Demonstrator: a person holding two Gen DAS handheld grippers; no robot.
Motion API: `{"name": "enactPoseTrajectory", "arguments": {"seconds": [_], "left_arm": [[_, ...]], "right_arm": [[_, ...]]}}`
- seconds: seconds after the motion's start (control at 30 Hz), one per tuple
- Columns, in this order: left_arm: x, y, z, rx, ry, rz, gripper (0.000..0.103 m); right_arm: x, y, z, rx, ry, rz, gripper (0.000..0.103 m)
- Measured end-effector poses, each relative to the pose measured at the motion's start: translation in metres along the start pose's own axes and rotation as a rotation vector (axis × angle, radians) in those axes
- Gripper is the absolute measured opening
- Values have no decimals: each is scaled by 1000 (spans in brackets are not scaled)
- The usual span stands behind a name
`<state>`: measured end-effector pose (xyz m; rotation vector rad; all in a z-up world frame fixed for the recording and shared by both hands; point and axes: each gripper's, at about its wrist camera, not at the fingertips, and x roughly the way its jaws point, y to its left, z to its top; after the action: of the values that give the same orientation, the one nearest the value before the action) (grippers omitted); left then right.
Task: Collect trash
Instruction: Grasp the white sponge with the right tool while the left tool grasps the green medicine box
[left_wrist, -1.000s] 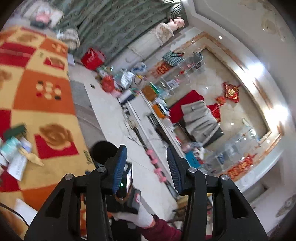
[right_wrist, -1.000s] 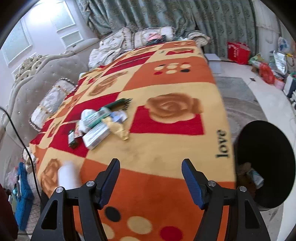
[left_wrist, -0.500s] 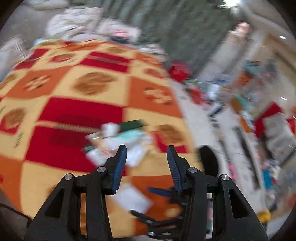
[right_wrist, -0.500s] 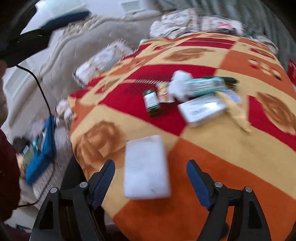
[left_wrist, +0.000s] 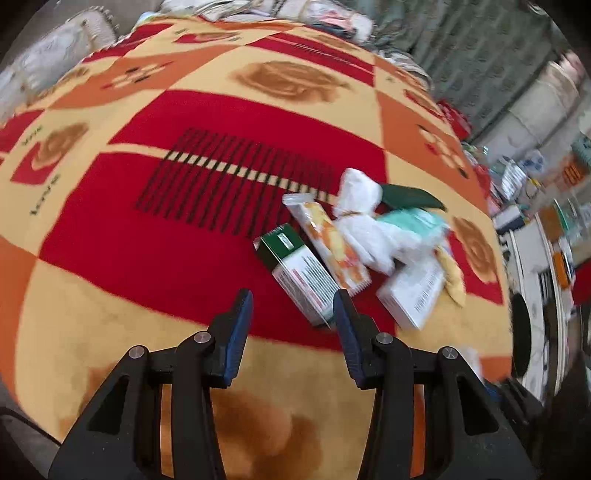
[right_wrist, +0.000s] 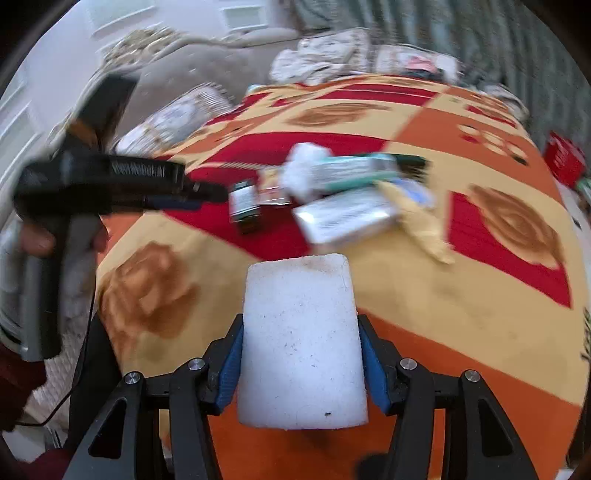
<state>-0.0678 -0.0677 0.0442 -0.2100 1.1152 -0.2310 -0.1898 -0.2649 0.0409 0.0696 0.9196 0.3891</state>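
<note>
While the right gripper (right_wrist: 301, 354) closes on a white rectangular foam block (right_wrist: 301, 339) lying at the near edge of the red, orange and yellow patterned blanket (left_wrist: 155, 229), its blue pads (right_wrist: 232, 360) touch the block's two long sides. Whether the block has left the blanket cannot be told. The left gripper (left_wrist: 293, 314) hangs over the blanket with its jaws partly apart and nothing between them, its right-hand finger just beside the near end of a green-and-white carton (left_wrist: 295, 273).

Progress, as judged: collection appears to be at an early stage. One item is being gripped; the main litter pile lies untouched at mid-blanket, to the right in the left wrist view. A dark round bin (left_wrist: 521, 339) shows at the far right edge, off the blanket; its contents are not visible.

Count of the pile, as far as blur allows:
- one green-and-white carton;
- one orange-and-white flat wrapper (left_wrist: 332, 247);
- one crumpled white tissue wad (left_wrist: 360, 214);
- one pale green tube or pack (left_wrist: 413, 221);
- one dark green pointed piece (left_wrist: 410, 195);
- one white printed box (left_wrist: 413, 291);
- one yellow crumpled wrapper (left_wrist: 452, 277).

With the foam block, eight pieces remain to be binned; smaller scraps beneath the pile cannot be ruled out.
</note>
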Motion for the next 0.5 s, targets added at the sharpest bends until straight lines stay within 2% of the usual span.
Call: {"name": "enactPoseTrajectory", "arguments": {"seconds": [0.1,0.17,0.3,0.4,0.47,0.5], "left_arm": [[15,-1,11,-29,-24,35,43],[25,-3,18,-38,-29,25,43],[37,-14,25,-14,-36,53,44],[35,-10,21,-3,-17,18,43],[29,-8,13,44,-23,9,42],[28,-8,10,59,-28,12,36]], "right_arm": [[-4,-21,-4,56,2,-12,55],[-4,-32,-6,84,6,-18,55],[1,-44,-6,114,22,-28,56],[5,-45,-3,113,11,-25,57],[6,-43,-2,103,0,-29,56],[8,-44,-2,101,-6,-28,57]]}}
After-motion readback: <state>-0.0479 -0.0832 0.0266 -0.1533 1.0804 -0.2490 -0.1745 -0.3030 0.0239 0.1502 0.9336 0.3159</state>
